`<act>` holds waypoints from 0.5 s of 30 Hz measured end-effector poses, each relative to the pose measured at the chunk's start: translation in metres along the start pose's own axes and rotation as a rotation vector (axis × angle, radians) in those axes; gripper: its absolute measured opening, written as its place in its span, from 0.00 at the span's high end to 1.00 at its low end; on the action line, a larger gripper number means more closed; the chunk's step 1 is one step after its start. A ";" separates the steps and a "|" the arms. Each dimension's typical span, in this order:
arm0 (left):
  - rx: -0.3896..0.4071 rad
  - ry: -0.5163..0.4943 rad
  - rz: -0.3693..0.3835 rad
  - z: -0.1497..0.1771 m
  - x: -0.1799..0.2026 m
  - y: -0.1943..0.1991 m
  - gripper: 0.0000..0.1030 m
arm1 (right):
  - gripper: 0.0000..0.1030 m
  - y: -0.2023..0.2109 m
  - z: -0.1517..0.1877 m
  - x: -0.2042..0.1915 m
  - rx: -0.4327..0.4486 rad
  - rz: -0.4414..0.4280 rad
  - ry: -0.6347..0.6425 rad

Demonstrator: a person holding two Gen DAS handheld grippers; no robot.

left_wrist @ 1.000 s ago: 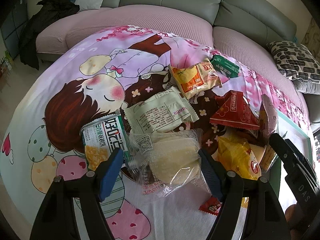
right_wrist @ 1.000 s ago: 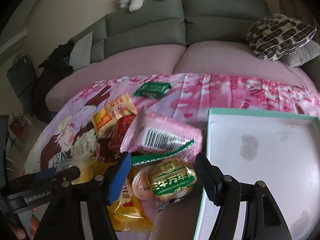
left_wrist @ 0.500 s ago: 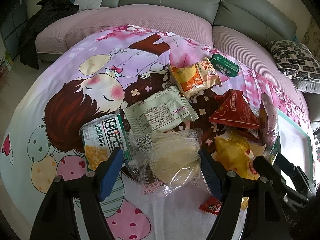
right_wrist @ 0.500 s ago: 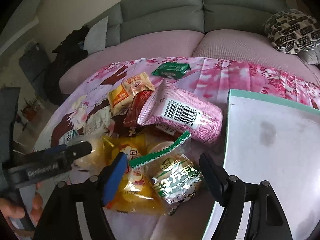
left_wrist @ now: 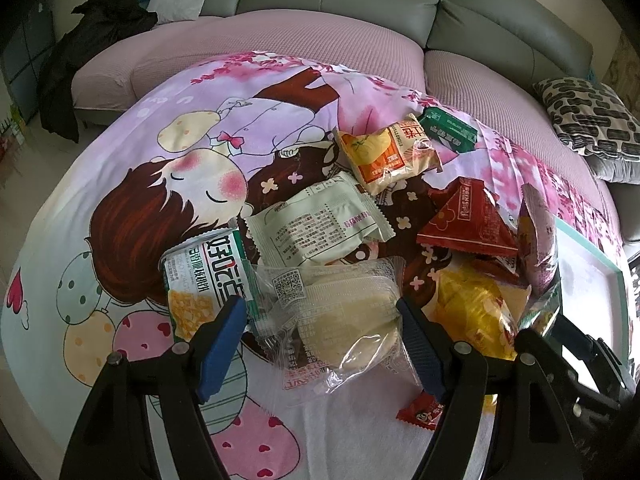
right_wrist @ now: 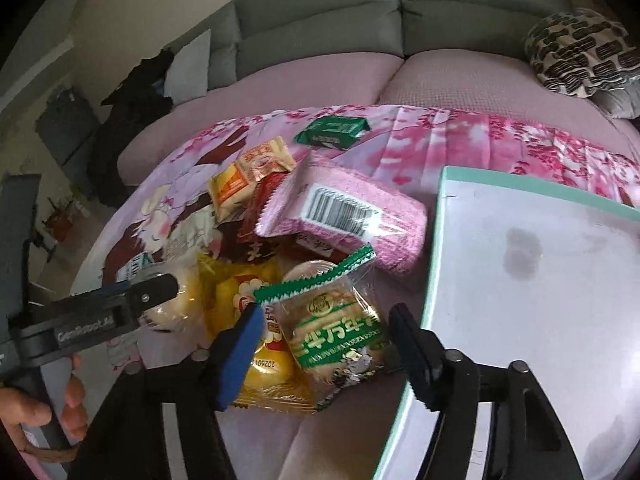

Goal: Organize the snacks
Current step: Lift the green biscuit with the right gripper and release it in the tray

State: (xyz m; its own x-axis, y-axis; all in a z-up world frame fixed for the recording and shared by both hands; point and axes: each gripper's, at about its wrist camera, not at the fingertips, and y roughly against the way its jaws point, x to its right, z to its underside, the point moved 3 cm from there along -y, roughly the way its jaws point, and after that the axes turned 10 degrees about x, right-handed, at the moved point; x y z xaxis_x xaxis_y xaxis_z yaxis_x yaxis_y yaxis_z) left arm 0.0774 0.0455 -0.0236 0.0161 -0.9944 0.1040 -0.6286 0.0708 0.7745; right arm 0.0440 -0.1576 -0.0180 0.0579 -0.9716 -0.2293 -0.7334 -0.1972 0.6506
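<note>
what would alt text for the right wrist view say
The right gripper straddles a clear green-edged pastry packet atop a yellow snack bag, its jaws having just been closing. A pink barcoded packet lies behind, an empty teal-rimmed white tray sits right, and the left gripper reaches in from the left.

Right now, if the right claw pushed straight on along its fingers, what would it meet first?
Probably the green-labelled bun packet lying between the right claw's fingers, on the yellow packet; depth is uncertain.
</note>
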 end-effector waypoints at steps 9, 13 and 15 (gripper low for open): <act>0.011 -0.022 0.008 -0.001 0.008 0.003 0.32 | 0.49 -0.006 0.000 -0.005 -0.002 0.106 0.073; 0.028 -0.022 0.030 -0.002 0.010 0.006 0.45 | 0.50 -0.005 -0.001 -0.004 0.004 0.111 0.064; 0.030 -0.036 0.028 -0.002 0.013 0.006 0.46 | 0.50 -0.003 -0.002 -0.003 0.013 0.103 0.054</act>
State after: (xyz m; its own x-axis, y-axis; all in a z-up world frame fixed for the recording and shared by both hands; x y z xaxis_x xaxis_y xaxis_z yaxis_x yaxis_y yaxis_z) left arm 0.0751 0.0335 -0.0161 -0.0294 -0.9944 0.1019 -0.6512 0.0964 0.7528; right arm 0.0471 -0.1541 -0.0172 0.0178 -0.9923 -0.1225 -0.7460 -0.0947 0.6592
